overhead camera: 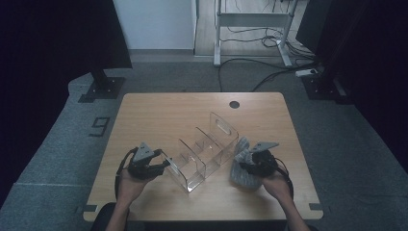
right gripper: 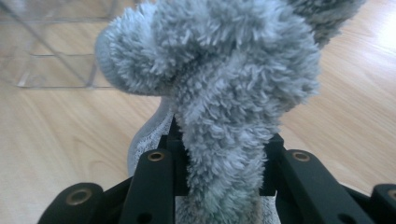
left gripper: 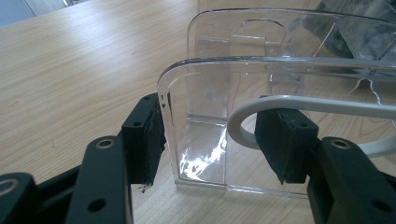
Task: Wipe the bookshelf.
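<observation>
A clear acrylic organizer (overhead camera: 211,144) with several dividers stands slantwise on the middle of the wooden table (overhead camera: 159,115). My left gripper (overhead camera: 166,164) is at its near left end. In the left gripper view the jaws (left gripper: 217,135) stand apart around a corner of the clear front wall (left gripper: 210,93); the left pad (left gripper: 149,135) lies against the wall's edge and the right pad stays clear of it. My right gripper (overhead camera: 243,166) is shut on a fluffy grey cloth (overhead camera: 240,177) just right of the organizer. The cloth (right gripper: 215,60) bunches up above the jaws (right gripper: 224,149). The organizer (right gripper: 56,70) lies beyond it.
A round cable hole (overhead camera: 234,104) sits near the table's far edge. Dark panels on floor stands (overhead camera: 101,86) flank the table, and a metal desk frame (overhead camera: 250,21) with cables stands on the floor behind. Bare tabletop lies to the far left and far right.
</observation>
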`<state>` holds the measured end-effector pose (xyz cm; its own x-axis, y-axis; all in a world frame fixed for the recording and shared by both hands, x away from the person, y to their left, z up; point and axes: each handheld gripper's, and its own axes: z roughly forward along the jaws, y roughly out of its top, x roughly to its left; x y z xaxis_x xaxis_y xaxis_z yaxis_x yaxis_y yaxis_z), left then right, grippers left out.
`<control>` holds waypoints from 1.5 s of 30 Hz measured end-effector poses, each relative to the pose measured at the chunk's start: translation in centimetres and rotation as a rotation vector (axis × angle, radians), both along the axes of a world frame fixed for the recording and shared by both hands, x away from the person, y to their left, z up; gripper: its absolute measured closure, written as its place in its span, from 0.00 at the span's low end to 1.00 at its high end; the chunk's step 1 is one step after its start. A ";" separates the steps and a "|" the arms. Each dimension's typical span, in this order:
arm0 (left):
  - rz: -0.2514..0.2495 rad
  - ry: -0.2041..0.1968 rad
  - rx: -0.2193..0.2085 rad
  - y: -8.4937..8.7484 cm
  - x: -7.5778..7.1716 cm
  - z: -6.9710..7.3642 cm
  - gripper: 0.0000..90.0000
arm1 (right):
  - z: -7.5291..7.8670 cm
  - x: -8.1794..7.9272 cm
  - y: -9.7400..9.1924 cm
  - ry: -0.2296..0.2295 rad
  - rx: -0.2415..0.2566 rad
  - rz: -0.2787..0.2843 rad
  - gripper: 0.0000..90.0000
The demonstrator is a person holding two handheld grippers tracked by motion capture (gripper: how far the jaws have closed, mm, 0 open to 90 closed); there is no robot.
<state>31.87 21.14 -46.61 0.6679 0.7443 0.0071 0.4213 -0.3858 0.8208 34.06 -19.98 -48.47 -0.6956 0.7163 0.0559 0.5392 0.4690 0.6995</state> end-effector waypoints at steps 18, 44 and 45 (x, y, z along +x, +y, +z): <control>-0.023 0.012 0.009 -0.6 -0.1 0.2 0.50 | -0.7 1.2 3.9 -0.034 0.039 0.101 0.74; -0.012 0.018 0.007 -0.7 0.0 0.2 0.50 | -2.9 3.3 5.8 -0.001 -0.012 0.074 0.75; -0.012 0.018 0.007 -0.7 0.0 0.2 0.50 | -3.0 3.3 5.9 0.002 -0.018 0.073 0.75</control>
